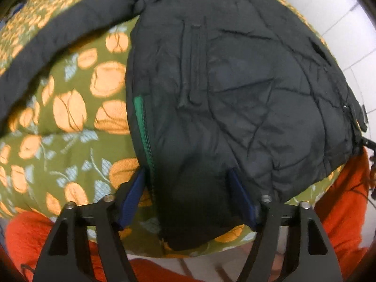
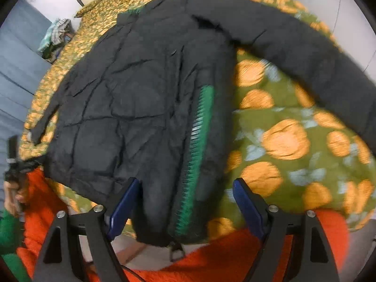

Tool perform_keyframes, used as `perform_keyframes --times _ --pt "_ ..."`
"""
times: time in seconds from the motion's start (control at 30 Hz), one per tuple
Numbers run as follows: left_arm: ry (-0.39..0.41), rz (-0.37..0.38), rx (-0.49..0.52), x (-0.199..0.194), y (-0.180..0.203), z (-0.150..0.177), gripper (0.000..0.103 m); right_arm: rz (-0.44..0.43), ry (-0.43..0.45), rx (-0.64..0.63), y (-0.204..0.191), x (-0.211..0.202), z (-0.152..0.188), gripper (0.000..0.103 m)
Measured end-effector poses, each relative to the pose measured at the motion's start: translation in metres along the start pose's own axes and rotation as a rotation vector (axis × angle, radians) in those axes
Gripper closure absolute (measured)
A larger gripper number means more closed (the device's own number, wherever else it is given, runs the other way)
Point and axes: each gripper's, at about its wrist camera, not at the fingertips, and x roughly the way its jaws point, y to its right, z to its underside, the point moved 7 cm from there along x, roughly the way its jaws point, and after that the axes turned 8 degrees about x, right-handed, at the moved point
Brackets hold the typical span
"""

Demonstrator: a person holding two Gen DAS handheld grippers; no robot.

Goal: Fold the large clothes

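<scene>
A black quilted puffer jacket [image 1: 235,89] lies folded in half lengthwise on a bed, with its green zipper tape [image 1: 142,127] along the folded edge. One sleeve [image 1: 58,37] stretches out to the side over the bedding. My left gripper [image 1: 188,176] is open, its blue pads on either side of the jacket's hem corner. In the right wrist view the same jacket [image 2: 131,108] shows with the green zipper [image 2: 199,136] and the outstretched sleeve [image 2: 305,54]. My right gripper [image 2: 186,185] is open around the hem near the zipper end.
The bed has a green cover with orange flowers [image 1: 77,122], also seen in the right wrist view [image 2: 282,141]. The person's orange sweater [image 2: 211,265] is at the near edge. A white tiled floor [image 1: 347,23] lies beyond. A small bundle of cloth [image 2: 56,37] sits at the bed's far left.
</scene>
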Motion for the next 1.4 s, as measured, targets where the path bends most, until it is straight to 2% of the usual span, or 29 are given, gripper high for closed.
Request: perform_keyframes --times 0.03,0.07,0.1,0.17,0.27,0.47,0.57,0.6,0.63,0.67,0.7,0.77,0.87,0.93,0.97,1.03,1.13,1.17,1.27,1.33,1.4 --pt "0.004 -0.014 0.005 0.0 -0.001 -0.001 0.071 -0.018 -0.004 0.002 -0.002 0.001 0.002 0.029" --pt "0.01 -0.024 0.01 -0.001 -0.001 -0.001 0.077 -0.011 -0.002 -0.008 -0.004 0.001 0.003 0.059" --pt "0.014 -0.014 0.007 -0.003 0.0 -0.002 0.085 0.015 0.006 -0.023 -0.004 0.001 0.003 0.068" --pt "0.023 -0.001 0.01 -0.01 0.001 -0.001 0.089 0.019 0.013 -0.034 -0.006 -0.002 0.004 0.079" --pt "0.017 -0.017 0.064 -0.02 0.004 0.008 0.09 0.029 0.021 -0.052 -0.011 -0.012 0.009 0.081" --pt "0.004 -0.085 0.144 -0.019 0.012 0.022 0.089 0.049 -0.001 -0.046 -0.005 -0.016 0.031 0.081" --pt "0.026 -0.127 0.151 -0.026 0.016 0.02 0.08 0.053 0.02 -0.029 -0.004 -0.011 0.028 0.074" --pt "0.047 -0.143 0.153 -0.032 0.018 0.019 0.071 0.062 0.029 -0.02 -0.004 -0.012 0.025 0.07" --pt "0.063 -0.157 0.156 -0.039 0.021 0.021 0.05 0.068 0.04 -0.019 -0.005 -0.014 0.023 0.061" --pt "0.091 -0.185 0.159 -0.05 0.022 0.019 0.041 0.076 0.059 -0.023 -0.008 -0.019 0.02 0.051" --pt "0.132 -0.213 0.164 -0.063 0.025 0.017 0.032 0.085 0.086 -0.029 -0.011 -0.026 0.016 0.046" --pt "0.207 -0.225 0.185 -0.086 0.036 0.009 0.03 0.104 0.136 -0.041 -0.012 -0.043 0.009 0.041" --pt "0.326 -0.254 0.204 -0.124 0.05 -0.008 0.018 0.153 0.223 -0.07 -0.02 -0.071 -0.005 0.041" --pt "0.418 -0.279 0.201 -0.147 0.057 -0.025 0.006 0.194 0.301 -0.099 -0.027 -0.093 -0.016 0.041" --pt "0.461 -0.28 0.194 -0.159 0.057 -0.03 0.003 0.205 0.347 -0.109 -0.031 -0.105 -0.022 0.041" --pt "0.546 -0.245 0.163 -0.179 0.059 -0.046 0.001 0.209 0.431 -0.115 -0.035 -0.127 -0.03 0.041" --pt "0.585 -0.174 0.102 -0.187 0.066 -0.061 0.001 0.201 0.549 -0.096 -0.041 -0.155 -0.039 0.04" --pt "0.604 -0.157 0.083 -0.188 0.069 -0.065 0.001 0.204 0.582 -0.092 -0.041 -0.161 -0.04 0.036" --pt "0.683 -0.145 0.075 -0.193 0.083 -0.065 0.0 0.212 0.623 -0.092 -0.037 -0.163 -0.037 0.031" --pt "0.712 -0.162 0.076 -0.189 0.091 -0.063 0.0 0.203 0.617 -0.067 -0.034 -0.157 -0.035 0.031" --pt "0.715 -0.148 0.051 -0.18 0.092 -0.057 0.0 0.167 0.59 -0.037 -0.033 -0.15 -0.033 0.031"
